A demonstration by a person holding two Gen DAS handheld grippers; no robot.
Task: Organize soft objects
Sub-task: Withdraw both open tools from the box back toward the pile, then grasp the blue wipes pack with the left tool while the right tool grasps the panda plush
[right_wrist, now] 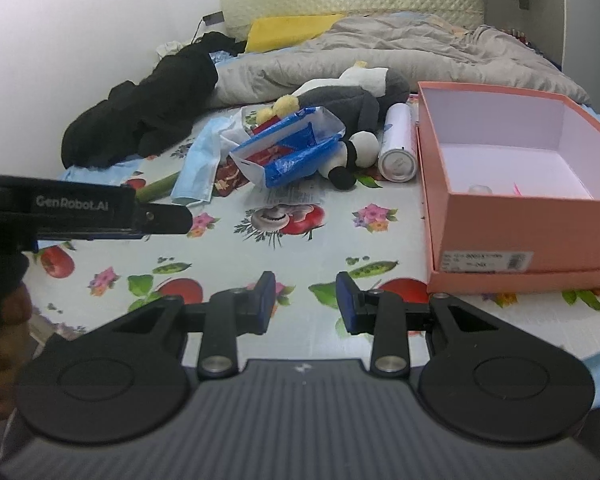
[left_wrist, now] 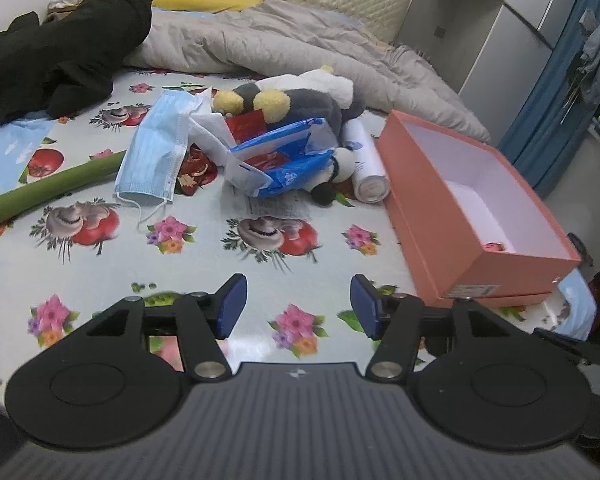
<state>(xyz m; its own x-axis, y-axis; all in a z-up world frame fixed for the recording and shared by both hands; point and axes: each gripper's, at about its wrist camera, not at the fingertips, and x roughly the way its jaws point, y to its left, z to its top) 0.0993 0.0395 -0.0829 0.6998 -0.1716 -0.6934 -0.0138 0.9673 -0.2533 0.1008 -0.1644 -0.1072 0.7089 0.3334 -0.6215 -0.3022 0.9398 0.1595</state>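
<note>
Both grippers empty above the patterned bed sheet (left_wrist: 204, 208); soft items heaped mid-bed.

Left gripper (left_wrist: 298, 306) jaws wide apart, right gripper (right_wrist: 306, 302) jaws moderately apart — neither holding anything. Plush toy (left_wrist: 316, 100) partly hidden under a blue-and-white plastic bag (left_wrist: 284, 160); blue face mask (left_wrist: 156, 156) just left of it. Pink box (right_wrist: 512, 184) holds small items too indistinct to identify; its label print is unreadable. "GenRobot.AI" reads on the left gripper's side — right wrist view.
</note>
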